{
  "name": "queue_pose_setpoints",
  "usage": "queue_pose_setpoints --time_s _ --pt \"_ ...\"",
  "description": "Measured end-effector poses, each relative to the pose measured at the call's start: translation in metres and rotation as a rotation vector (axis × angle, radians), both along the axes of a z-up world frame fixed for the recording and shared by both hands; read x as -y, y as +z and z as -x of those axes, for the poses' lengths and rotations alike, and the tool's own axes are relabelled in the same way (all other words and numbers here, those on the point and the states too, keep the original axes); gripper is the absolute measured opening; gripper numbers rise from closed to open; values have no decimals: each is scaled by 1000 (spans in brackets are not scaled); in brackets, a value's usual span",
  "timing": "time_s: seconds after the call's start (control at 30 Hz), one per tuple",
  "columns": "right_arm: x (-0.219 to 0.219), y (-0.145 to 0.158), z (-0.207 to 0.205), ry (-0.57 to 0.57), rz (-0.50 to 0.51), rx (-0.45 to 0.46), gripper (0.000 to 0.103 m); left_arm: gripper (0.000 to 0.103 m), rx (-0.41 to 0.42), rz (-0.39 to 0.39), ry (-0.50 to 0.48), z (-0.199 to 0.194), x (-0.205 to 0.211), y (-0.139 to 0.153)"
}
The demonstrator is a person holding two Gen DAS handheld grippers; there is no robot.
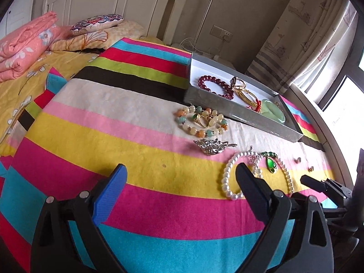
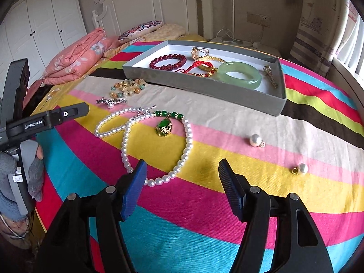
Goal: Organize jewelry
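A grey tray [image 2: 204,86] [image 1: 227,107] on the striped blanket holds a red bead bracelet [image 2: 154,63], gold pieces [image 2: 204,68] and a green jade bangle [image 2: 250,82]. In front of it lie a coloured bead bracelet [image 1: 182,119], a silver brooch [image 1: 211,146], a pearl necklace [image 2: 187,141] with a green pendant [image 2: 164,127], a pearl bracelet [image 2: 107,129] and two loose pearl earrings [image 2: 254,140] [image 2: 301,168]. My left gripper [image 1: 181,167] is open over bare blanket, left of the pearls. My right gripper [image 2: 183,162] is open just short of the necklace's near loop, with nothing held.
A folded pink quilt [image 2: 75,61] and pillows [image 2: 141,30] lie by the white headboard [image 2: 147,0]. A gloved hand [image 2: 9,166] holds the left gripper at the left edge. Curtains [image 1: 295,34] and a window run along the bed's right side.
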State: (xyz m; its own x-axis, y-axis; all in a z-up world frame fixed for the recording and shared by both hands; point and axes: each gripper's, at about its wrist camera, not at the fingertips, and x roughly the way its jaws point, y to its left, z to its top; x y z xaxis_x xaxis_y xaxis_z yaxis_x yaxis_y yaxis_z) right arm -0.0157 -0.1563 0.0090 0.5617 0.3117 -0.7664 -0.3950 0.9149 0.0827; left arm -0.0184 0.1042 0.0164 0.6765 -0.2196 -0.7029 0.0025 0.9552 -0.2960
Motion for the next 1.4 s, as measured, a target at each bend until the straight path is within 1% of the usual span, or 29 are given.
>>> queue_pose_setpoints --time_s 0.2,0.33,0.5,0.63,0.67,0.73,0.77,0.8,0.9,0.97,1.07,1.1,1.13,1.17,1.23,1.27,1.3,1.4 --pt "-26 4 2 53 24 14 63 95 8 20 4 0 -2 1" --pt "-51 7 3 118 47 33 61 95 18 43 16 1 -5 2" --pt "-77 1 -6 166 81 20 46 96 24 55 19 1 -6 2" --pt "-86 -4 -17 173 88 9 44 96 24 53 -17 2 -3 2" --pt "-87 -4 -18 172 89 9 41 96 24 46 -30 3 0 3" --pt "-87 -4 -20 173 89 17 28 96 22 32 -45 2 4 3" --pt "-87 -4 -19 173 91 21 13 96 20 29 -49 2 6 3" --pt "-87 -4 -18 174 98 26 9 96 18 28 -48 2 6 3" --pt "-84 -3 -12 167 110 38 9 96 11 21 -48 1 7 2" --pt "-77 -1 -6 153 88 53 9 96 -4 9 -50 -1 9 1" --pt "-64 -1 -3 137 49 38 9 95 -12 -39 -61 -6 15 2" --pt "-60 -2 -3 130 27 29 9 93 -8 -62 -68 -7 19 3" --pt "-57 -1 -4 124 8 26 9 87 -2 -81 -78 -9 22 4" --pt "-56 -2 -5 119 1 23 9 82 -5 -101 -96 -12 27 4" --pt "-57 -2 -5 122 2 21 9 64 -26 -163 -139 -19 38 2" --pt "-58 -2 -5 124 3 20 9 60 -33 -198 -153 -23 43 1" --pt "-58 -3 -5 125 3 18 9 57 -36 -224 -161 -26 46 1" --pt "-57 -2 -4 123 -3 18 9 57 -34 -273 -179 -33 49 6"
